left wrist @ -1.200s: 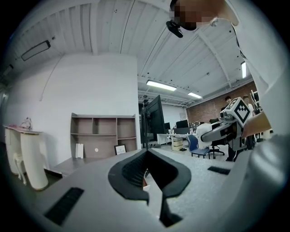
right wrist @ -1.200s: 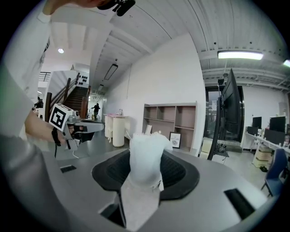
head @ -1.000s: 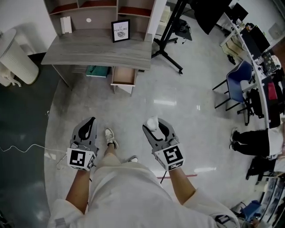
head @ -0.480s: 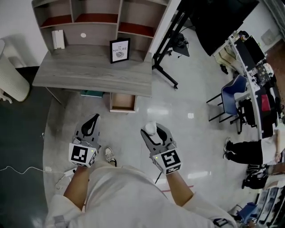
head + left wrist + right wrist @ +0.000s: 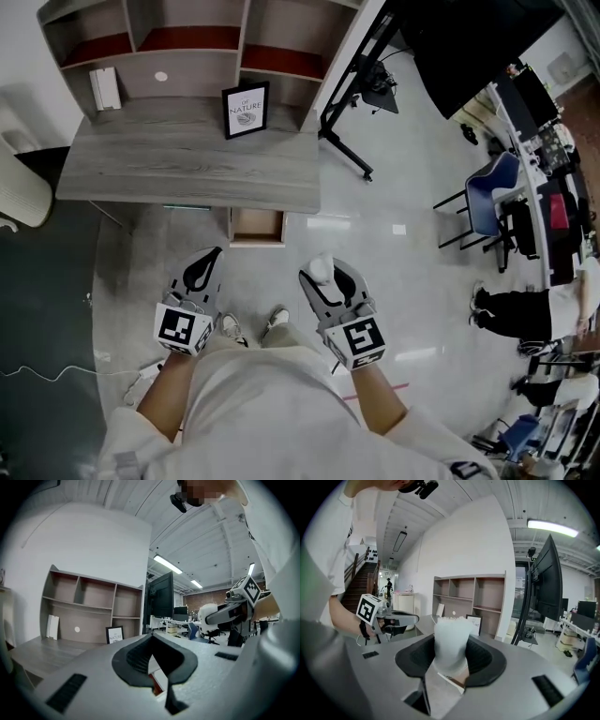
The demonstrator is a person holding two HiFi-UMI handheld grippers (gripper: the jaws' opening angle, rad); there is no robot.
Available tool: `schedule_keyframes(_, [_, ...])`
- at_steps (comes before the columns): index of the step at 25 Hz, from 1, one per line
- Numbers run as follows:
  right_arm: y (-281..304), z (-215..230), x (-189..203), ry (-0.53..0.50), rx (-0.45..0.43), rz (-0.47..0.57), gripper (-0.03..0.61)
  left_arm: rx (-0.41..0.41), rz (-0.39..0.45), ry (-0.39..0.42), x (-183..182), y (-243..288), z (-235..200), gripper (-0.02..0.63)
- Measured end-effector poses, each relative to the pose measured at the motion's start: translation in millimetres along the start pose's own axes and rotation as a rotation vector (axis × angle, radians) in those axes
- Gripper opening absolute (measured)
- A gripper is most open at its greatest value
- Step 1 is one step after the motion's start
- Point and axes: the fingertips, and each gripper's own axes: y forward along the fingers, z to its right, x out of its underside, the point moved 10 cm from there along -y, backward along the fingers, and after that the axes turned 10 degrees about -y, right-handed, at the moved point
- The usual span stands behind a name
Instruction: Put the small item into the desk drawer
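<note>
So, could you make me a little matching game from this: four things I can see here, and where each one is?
Things:
1. picture frame
2. drawer
3. small white item
4. blue chair

Places:
A. held in the jaws of the right gripper
B. standing on top of the desk
C. off to the far right, away from the desk
D. pulled open under the desk

Pairs: 1-B, 2-D, 3-A, 4-C

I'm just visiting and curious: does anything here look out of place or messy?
The desk drawer stands pulled open under the desktop, and a loose white cable trails across the floor at left. Nothing looks spilled or broken.
</note>
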Motion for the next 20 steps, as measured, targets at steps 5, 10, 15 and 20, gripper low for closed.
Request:
schedule_keyframes(5, [22.0, 34.2, 4.6, 0.003, -0.028, 0.035, 0.183, -0.024, 0.001, 0.03, -10.6, 31.2, 4.3, 0.006])
schedule_keyframes(10, [48.4, 63.8, 8.9, -0.014, -0.093, 0.05, 0.183, -0.067, 0.006, 0.059, -26.5, 50.4, 7.5, 0.006])
schedule_keyframes(15, [77.5, 82.8, 20.0, -0.008, -0.153, 0.029, 0.183, -0.136, -0.006, 0.044, -23.7, 61.1, -0.8, 0.006])
schedule_keyframes(20, [94.2, 87.0, 26.7, -0.021, -0.197, 0.001, 0.183, -0.179, -0.021, 0.022, -13.3, 61.9, -5.2, 0.006])
